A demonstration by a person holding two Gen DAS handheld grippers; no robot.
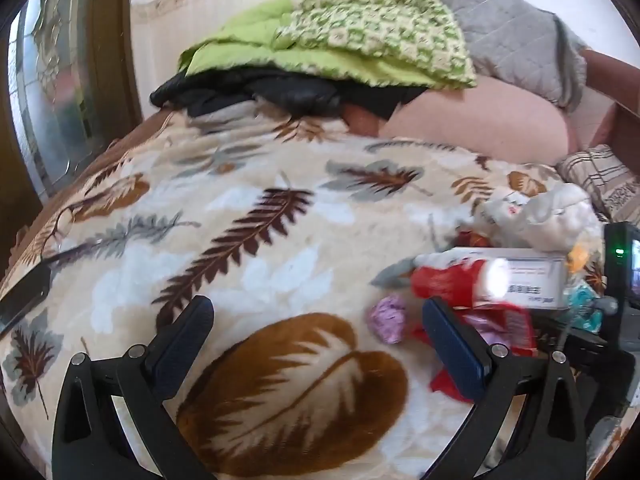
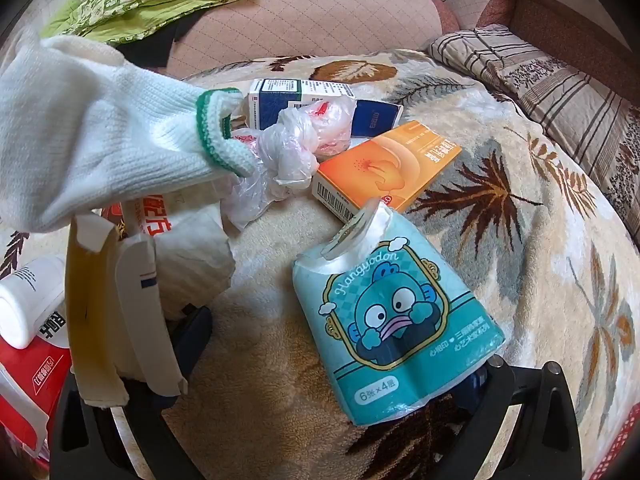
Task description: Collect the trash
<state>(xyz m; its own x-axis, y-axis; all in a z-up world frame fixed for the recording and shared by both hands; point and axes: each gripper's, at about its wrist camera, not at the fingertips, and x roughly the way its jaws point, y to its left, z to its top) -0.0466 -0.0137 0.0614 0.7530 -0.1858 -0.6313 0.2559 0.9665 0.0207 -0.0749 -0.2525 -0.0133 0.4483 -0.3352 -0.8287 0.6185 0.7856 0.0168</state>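
My left gripper (image 1: pixel 316 320) is open and holds nothing, low over a leaf-patterned blanket (image 1: pixel 248 208). The trash pile lies to its right: a purple crumpled wrapper (image 1: pixel 386 318), red wrappers (image 1: pixel 444 284) and a white box (image 1: pixel 528 276). My right gripper (image 2: pixel 336 344) is open amid the pile. A teal tissue pack (image 2: pixel 396 312) covers its right finger, and a torn white carton (image 2: pixel 124 312) lies over its left finger (image 2: pixel 196 328). Beyond are an orange box (image 2: pixel 384 168), a knotted plastic bag (image 2: pixel 296 144), a blue-and-white box (image 2: pixel 300 100) and a white knit glove (image 2: pixel 100 128).
A white bottle (image 2: pixel 28 304) and a red box (image 2: pixel 24 380) sit at the left edge. Folded green bedding (image 1: pixel 360 32), black clothing (image 1: pixel 260 92) and a pink cushion (image 1: pixel 480 128) lie at the far side. A striped pillow (image 2: pixel 540 80) is at the right, and a mirror (image 1: pixel 52 80) stands left.
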